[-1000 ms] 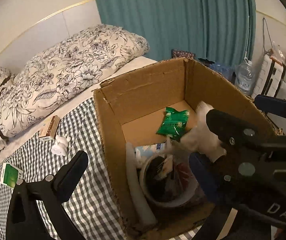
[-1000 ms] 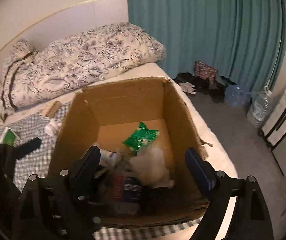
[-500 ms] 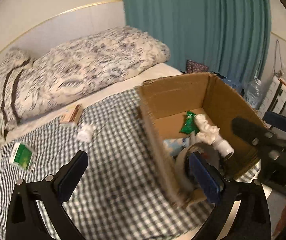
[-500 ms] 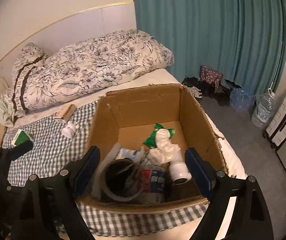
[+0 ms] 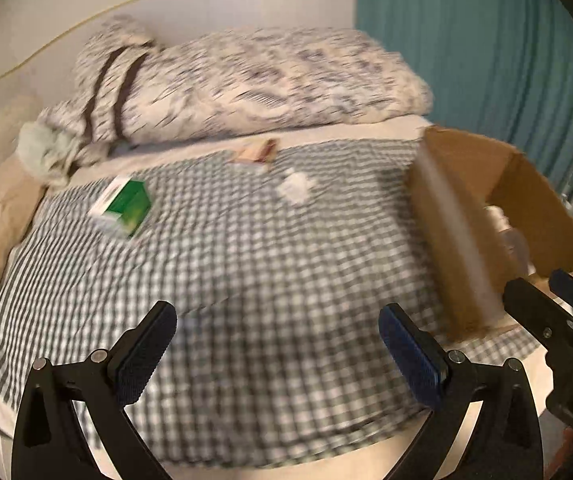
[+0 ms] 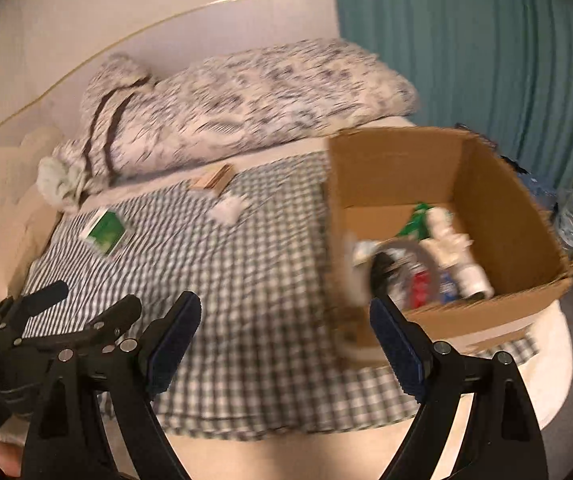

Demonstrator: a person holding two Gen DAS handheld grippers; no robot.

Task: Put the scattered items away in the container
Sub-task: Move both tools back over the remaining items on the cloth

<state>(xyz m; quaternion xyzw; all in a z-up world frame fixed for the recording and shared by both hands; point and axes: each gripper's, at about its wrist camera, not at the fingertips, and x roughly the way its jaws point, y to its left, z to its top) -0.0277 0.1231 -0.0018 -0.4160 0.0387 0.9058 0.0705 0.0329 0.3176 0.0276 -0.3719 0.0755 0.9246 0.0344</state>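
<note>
Left gripper [image 5: 276, 354] and right gripper [image 6: 282, 340]: jaws wide apart, nothing held, both over checked blanket [image 5: 246, 264]. Cardboard box [image 6: 498, 216] sits at blanket's right edge w/ stuff inside. Green box [image 5: 126, 204], wooden box [image 5: 256, 152], white wad [image 5: 295, 187] lie scattered left of it.

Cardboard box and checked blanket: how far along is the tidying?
Done: several items lie in the cardboard box. In hand: nothing; left gripper and right gripper are open, empty. Left on the checked blanket: green box, tan box, small white object.
</note>
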